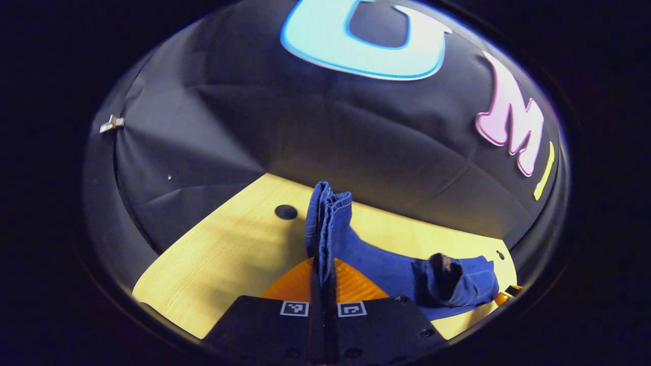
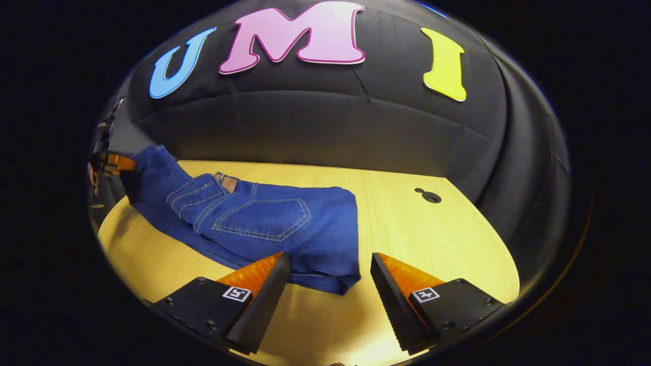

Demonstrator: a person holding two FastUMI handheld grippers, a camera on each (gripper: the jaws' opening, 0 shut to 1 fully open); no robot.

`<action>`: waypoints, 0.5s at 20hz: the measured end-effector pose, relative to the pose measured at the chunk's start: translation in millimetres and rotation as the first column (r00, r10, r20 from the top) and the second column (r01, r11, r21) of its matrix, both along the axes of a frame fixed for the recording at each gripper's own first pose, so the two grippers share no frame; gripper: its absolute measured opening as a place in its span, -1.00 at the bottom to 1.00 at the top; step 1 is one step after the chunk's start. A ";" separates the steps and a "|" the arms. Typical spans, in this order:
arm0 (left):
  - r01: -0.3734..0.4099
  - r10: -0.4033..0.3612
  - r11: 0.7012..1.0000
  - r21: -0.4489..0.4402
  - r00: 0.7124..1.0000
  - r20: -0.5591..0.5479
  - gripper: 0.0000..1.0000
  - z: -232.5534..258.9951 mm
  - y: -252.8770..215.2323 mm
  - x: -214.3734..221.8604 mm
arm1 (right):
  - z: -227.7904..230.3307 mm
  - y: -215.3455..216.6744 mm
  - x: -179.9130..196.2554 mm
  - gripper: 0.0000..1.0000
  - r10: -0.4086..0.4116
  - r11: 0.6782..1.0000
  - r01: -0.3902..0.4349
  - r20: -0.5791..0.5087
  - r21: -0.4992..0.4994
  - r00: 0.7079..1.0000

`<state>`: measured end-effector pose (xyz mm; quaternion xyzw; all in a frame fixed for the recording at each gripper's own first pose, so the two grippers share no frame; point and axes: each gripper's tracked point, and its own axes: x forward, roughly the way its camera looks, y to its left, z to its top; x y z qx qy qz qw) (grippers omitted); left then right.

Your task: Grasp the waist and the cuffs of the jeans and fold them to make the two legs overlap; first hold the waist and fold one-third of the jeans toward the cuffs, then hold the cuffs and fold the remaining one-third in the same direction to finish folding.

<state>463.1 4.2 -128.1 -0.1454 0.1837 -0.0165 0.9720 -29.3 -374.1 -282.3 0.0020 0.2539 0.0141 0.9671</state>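
Pinching jeans point(image 1: 325, 223) cuffs in left claw point(image 1: 323, 284); right claw point(image 2: 329, 272) spread wide, just beside waist

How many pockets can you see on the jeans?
1 clear pocket, on the jeans lying flat near the right gripper. Another part-hidden pocket may sit beside it, toward the legs.

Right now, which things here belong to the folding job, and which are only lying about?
Job: blue denim jeans; left claw, shut on the jeans' lifted end; right claw, open near the waist end.

Lying about: pale wooden table; its round black hole.
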 end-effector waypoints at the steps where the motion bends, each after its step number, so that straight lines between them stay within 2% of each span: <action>1: 0.019 -0.019 1.000 0.001 1.000 0.003 -0.88 15.1 -22.6 -4.3 | 0.7 -1.6 0.8 0.96 -0.009 1.000 0.009 0.003 -0.005 1.000; 6: 0.131 -0.131 0.991 0.018 0.991 -0.006 -0.88 75.0 -140.4 -17.4 | 8.1 -7.3 -1.8 0.97 -0.034 0.999 0.034 0.002 -0.024 0.999; 8: 0.180 -0.180 0.983 0.037 0.984 -0.004 -0.88 95.3 -190.8 -22.8 | 20.0 -24.8 -9.5 0.96 -0.060 0.998 0.060 0.009 -0.021 0.998; 9: 0.205 -0.205 0.978 0.047 0.979 0.001 -0.88 103.7 -215.9 -24.9 | 22.9 -34.0 -13.6 0.87 -0.076 0.997 0.076 0.007 -0.013 0.997; 10: 0.225 -0.226 0.973 0.051 0.974 0.003 -0.88 110.0 -241.4 -25.4 | 24.8 -44.8 -17.3 0.95 -0.092 0.996 0.092 0.005 -0.003 0.996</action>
